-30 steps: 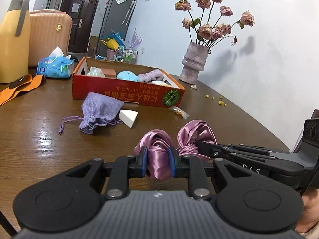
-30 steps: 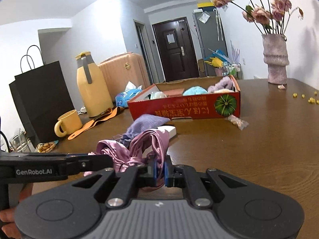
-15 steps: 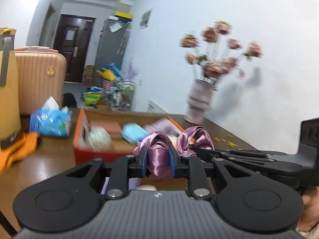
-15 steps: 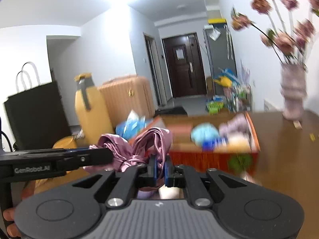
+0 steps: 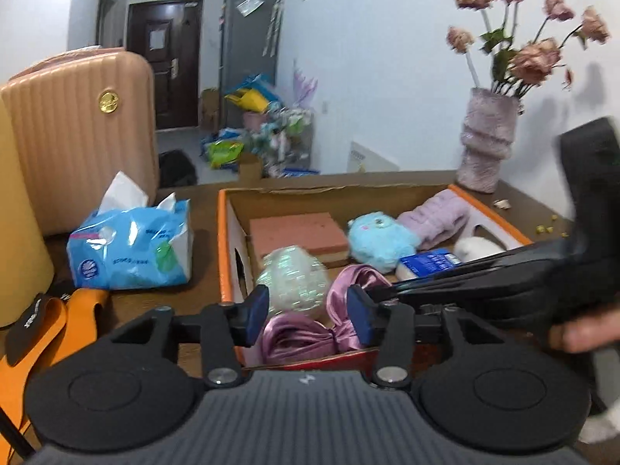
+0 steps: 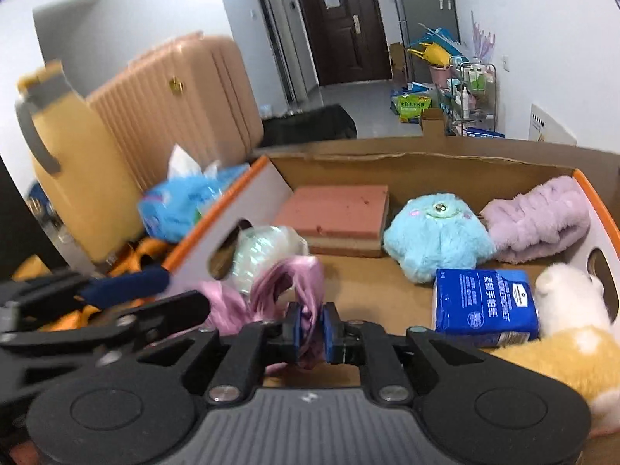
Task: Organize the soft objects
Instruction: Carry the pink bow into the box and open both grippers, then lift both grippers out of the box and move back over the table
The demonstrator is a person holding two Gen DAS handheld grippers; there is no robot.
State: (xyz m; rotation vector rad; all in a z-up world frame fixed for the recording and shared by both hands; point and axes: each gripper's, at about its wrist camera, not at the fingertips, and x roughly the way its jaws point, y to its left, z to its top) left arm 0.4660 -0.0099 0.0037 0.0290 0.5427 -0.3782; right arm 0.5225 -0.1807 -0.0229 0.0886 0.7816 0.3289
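A pink satin cloth [image 5: 306, 329] hangs over the near part of the red-orange cardboard box [image 5: 224, 232]. My left gripper [image 5: 308, 310] is open, its blue pads apart on either side of the cloth. My right gripper [image 6: 310, 327] is shut on the pink satin cloth [image 6: 286, 283] and holds it inside the box [image 6: 426, 162]. The box also holds a pink sponge block [image 6: 337, 213], a blue plush [image 6: 438, 236], a purple fluffy cloth [image 6: 538, 221], a netted ball [image 6: 263, 252], a blue tissue pack [image 6: 484, 306] and a white plush [image 6: 569, 294].
A blue tissue pack [image 5: 131, 244] lies left of the box. An orange strap [image 5: 50, 325], a yellow jug [image 6: 73, 178] and a pink suitcase [image 5: 77, 131] are at the left. A vase of dried roses [image 5: 488, 143] stands at the back right. A yellow plush [image 6: 562, 364] is at the near right.
Both grippers carried the pink cloth up from the table and over into the box. My left gripper has opened and let go of the cloth; the right still grips it.
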